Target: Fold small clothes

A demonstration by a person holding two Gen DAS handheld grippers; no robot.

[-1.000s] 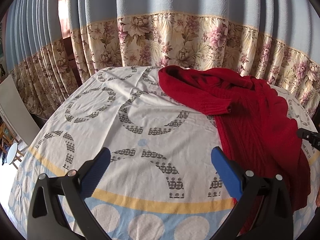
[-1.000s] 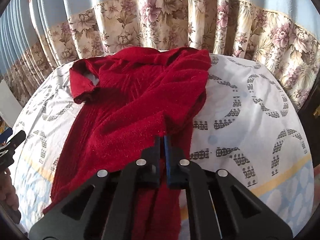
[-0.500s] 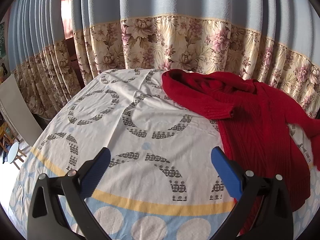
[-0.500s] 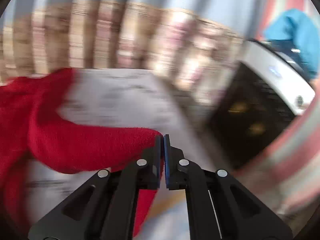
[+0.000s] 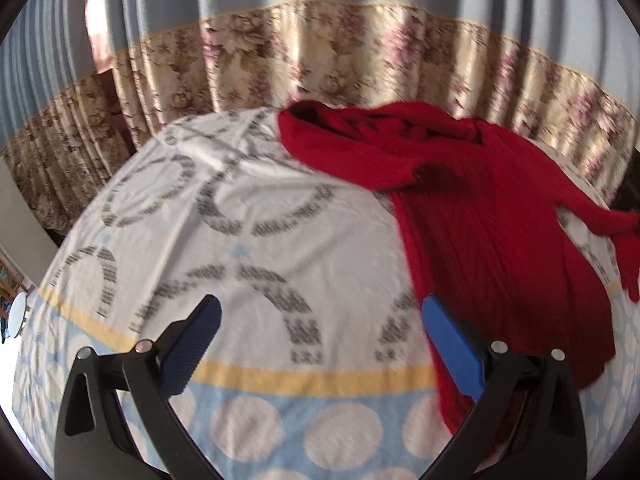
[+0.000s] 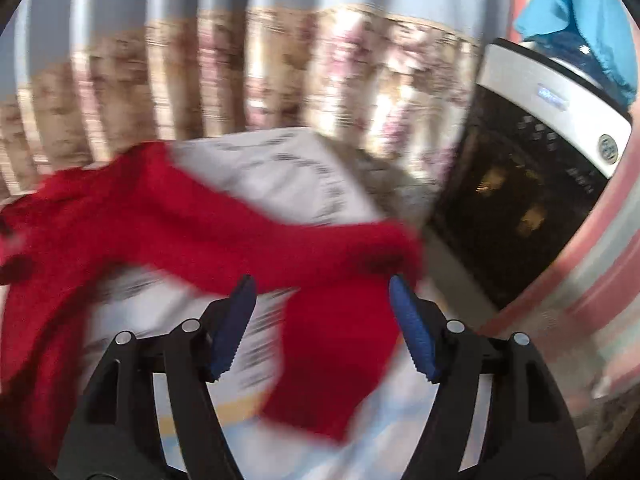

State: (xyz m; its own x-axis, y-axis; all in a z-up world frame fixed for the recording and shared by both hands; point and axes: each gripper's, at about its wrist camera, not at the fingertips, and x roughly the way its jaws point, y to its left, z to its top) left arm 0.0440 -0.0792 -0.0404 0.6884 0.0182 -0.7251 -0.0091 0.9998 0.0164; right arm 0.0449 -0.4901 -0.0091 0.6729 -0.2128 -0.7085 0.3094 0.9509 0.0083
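Observation:
A red knit sweater point(image 5: 480, 208) lies on the right half of the table, which is covered by a white patterned cloth point(image 5: 224, 240). One sleeve point(image 5: 596, 216) stretches out to the right and hangs over the table edge. My left gripper point(image 5: 320, 332) is open and empty above the cloth, left of the sweater's hem. My right gripper point(image 6: 320, 320) is open, with the red sleeve point(image 6: 320, 248) draped just beyond its fingertips; the right wrist view is blurred.
Blue curtains with a floral band point(image 5: 320, 64) hang close behind the table. A black and white appliance point(image 6: 532, 168) with a blue cloth point(image 6: 588, 20) on top stands to the right of the table.
My right gripper carried the sleeve out to the right, then opened and let it go. The sleeve now hangs at the table's right edge. My left gripper stayed open and shifted slightly.

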